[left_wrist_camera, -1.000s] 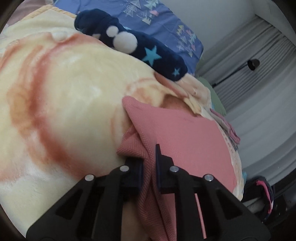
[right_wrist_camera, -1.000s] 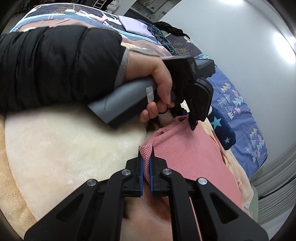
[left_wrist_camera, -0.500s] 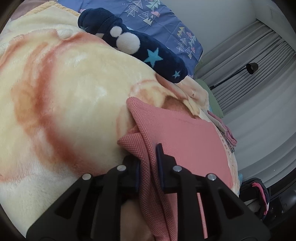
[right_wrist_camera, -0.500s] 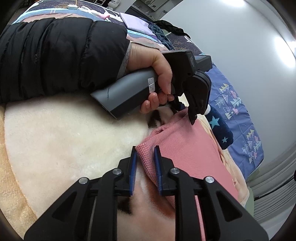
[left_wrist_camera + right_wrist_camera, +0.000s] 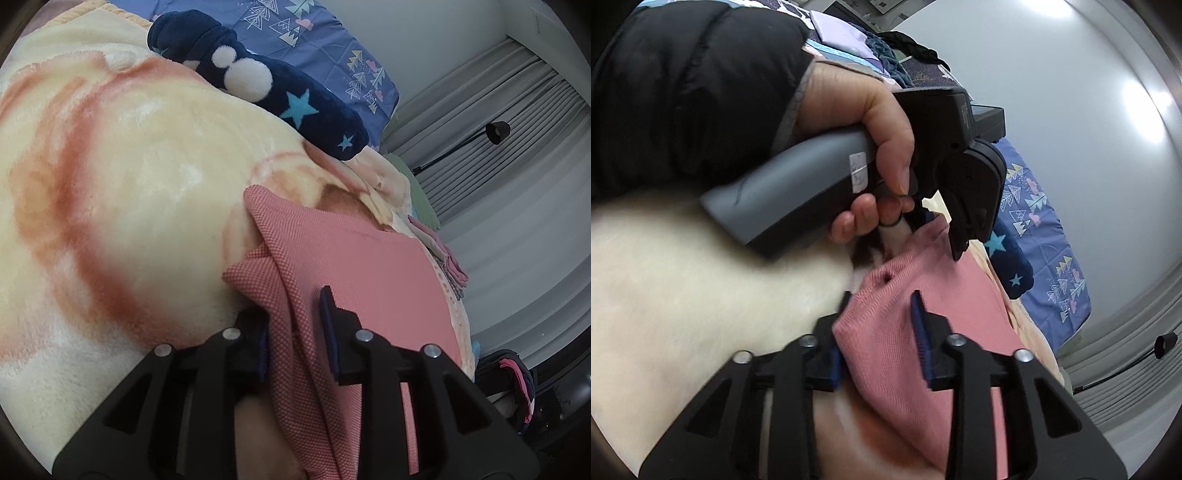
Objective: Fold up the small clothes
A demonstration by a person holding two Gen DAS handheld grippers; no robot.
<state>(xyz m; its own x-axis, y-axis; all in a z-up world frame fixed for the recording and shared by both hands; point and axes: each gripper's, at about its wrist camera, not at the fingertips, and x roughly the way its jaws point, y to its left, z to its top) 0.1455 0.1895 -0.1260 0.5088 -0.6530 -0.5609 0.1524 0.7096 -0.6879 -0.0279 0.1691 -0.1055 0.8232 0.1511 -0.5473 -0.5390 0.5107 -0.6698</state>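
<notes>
Fingers (image 5: 921,332) blur over pink cloth (image 5: 923,288).

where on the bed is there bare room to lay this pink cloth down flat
The widest bare patch is the cream blanket, left of the pink cloth and below the navy star plush. Right of the cloth is crowded: folded clothes sit at the blanket's edge, and the plush blocks the far side.
</notes>
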